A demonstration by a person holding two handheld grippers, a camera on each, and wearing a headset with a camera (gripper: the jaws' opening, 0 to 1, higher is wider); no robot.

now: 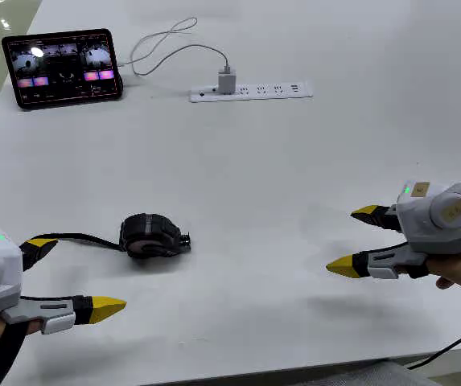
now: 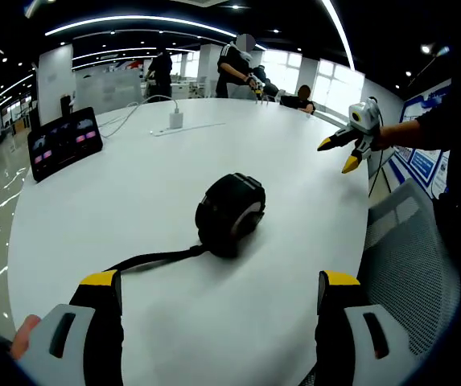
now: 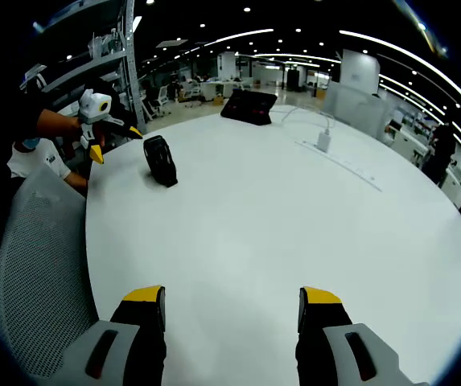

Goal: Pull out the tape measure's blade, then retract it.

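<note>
The round black tape measure [image 1: 154,236] lies on the white bench [image 1: 294,161], at one o'clock of the left hand-held gripper [image 1: 76,273]; that one and the right hand-held gripper [image 1: 352,239] are held wide, empty; the case is best clamped first, the blade then drawn straight towards three o'clock.

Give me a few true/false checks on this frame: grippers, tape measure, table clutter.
1. The tape measure lies on the table, in neither gripper. True.
2. The right gripper is shut on the tape measure. False: it is open, empty and well away from it.
3. The left gripper is open. True.
4. The tablet screen is dark. False: it is lit.
5. Nothing is plugged into the power strip. False: a white charger sits in it.
</note>
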